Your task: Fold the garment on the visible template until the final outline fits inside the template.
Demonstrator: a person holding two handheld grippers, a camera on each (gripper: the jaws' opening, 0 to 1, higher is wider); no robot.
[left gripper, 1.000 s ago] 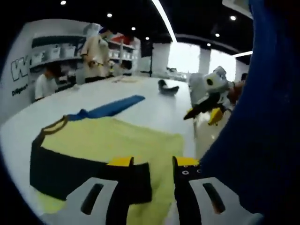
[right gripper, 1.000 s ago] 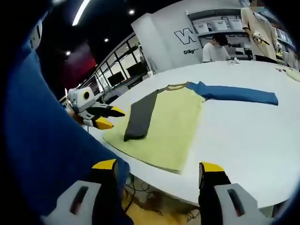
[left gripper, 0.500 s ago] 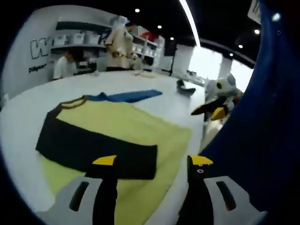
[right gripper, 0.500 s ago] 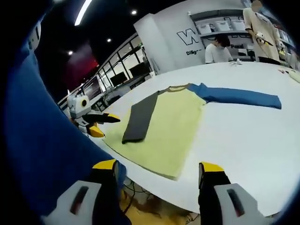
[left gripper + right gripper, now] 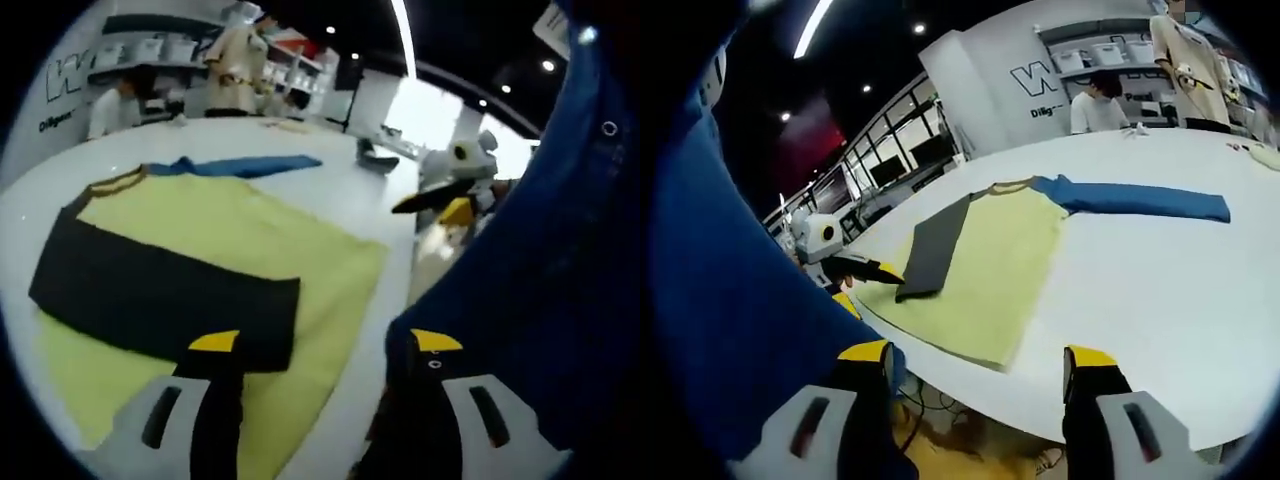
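A yellow shirt point(image 5: 220, 225) lies flat on the white table point(image 5: 345, 205). Its black sleeve point(image 5: 160, 300) is folded across the body and its blue sleeve point(image 5: 245, 165) stretches away at the far end. My left gripper point(image 5: 325, 345) is open and hovers at the shirt's near hem, holding nothing. In the right gripper view the shirt point(image 5: 990, 265), dark sleeve point(image 5: 935, 245) and blue sleeve point(image 5: 1140, 198) lie ahead, with the left gripper point(image 5: 845, 268) at the shirt's near-left corner. My right gripper point(image 5: 977, 355) is open off the table's edge; it also shows as right gripper point(image 5: 450, 190).
The person's blue clothing point(image 5: 530, 280) hangs close beside both grippers. A small dark object point(image 5: 368, 157) sits on the far table. A seated person point(image 5: 1098, 105), shelves and a dressed mannequin point(image 5: 1190, 60) stand behind. The table edge point(image 5: 1060, 425) runs just ahead of the right gripper.
My left gripper has moved in closer over the shirt's near hem and corner. The right gripper has stayed about where it was. The shirt has not moved.
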